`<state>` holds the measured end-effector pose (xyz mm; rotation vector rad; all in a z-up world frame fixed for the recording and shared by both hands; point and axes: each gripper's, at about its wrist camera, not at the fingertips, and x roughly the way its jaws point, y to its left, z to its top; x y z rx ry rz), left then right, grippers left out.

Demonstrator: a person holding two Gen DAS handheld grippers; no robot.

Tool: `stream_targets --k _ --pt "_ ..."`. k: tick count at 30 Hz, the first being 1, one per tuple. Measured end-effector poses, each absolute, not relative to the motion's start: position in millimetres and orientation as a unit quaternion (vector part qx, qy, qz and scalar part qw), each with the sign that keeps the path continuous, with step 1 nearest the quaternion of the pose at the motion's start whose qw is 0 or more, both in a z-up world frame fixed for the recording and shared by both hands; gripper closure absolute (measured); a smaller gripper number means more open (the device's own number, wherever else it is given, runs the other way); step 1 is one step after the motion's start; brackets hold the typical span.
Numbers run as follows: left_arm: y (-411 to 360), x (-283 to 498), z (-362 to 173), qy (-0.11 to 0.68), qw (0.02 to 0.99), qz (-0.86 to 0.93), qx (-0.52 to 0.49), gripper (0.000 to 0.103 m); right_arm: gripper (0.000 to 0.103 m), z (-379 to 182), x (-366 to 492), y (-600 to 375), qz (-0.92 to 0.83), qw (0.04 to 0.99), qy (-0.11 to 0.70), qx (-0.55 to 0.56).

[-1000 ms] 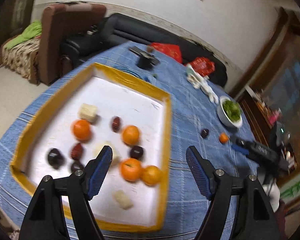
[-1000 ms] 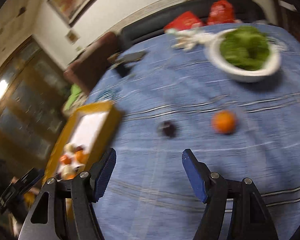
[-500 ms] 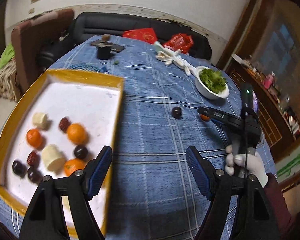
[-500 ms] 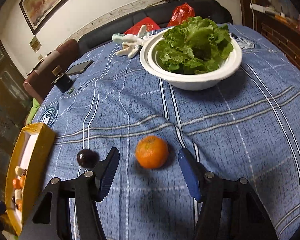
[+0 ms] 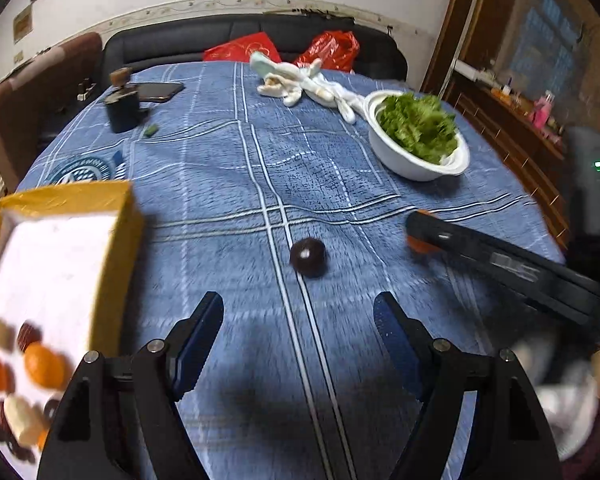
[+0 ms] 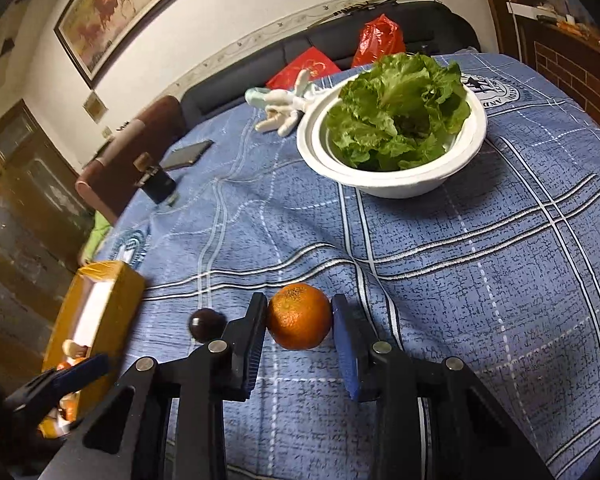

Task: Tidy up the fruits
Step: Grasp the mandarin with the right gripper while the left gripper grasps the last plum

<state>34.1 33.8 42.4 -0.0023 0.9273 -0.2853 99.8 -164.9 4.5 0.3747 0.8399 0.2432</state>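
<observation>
An orange mandarin sits on the blue cloth between the blue pads of my right gripper, which is shut on it. A dark round fruit lies on the cloth ahead of my left gripper, which is open and empty. The dark fruit also shows in the right wrist view, left of the mandarin. The yellow-rimmed white tray at the left holds several oranges, dark fruits and pale pieces. The right gripper's arm crosses the left wrist view and hides most of the mandarin.
A white bowl of lettuce stands behind the mandarin. White gloves, a phone and a small dark bottle lie toward the far edge. Red bags rest on the black sofa beyond.
My right gripper moved forward and closed its pads onto the mandarin. My left gripper swung right, away from the tray, and now faces the dark fruit.
</observation>
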Motion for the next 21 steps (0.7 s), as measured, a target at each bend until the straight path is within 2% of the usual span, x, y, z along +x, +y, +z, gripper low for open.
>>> stream_targets --k 9,11,12,13,21 --pt "2 77 15 0.457 0.877 -0.139 0.054 0.028 0.067 13 99 -172 0.136 0.885 0.398 0.201" --pt "0 79 12 0.458 0.876 -0.138 0.061 0.047 0.067 12 99 -173 0.135 0.884 0.399 0.202" --pt "-1 80 8 0.462 0.874 -0.134 0.067 0.069 0.067 12 99 -173 0.135 0.884 0.399 0.203" --pt "-2 79 9 0.453 0.880 -0.125 0.078 0.080 0.067 11 99 -173 0.135 0.883 0.400 0.203" --pt "23 61 27 0.444 0.887 -0.129 0.020 0.080 0.067 8 101 -171 0.144 0.879 0.406 0.206"
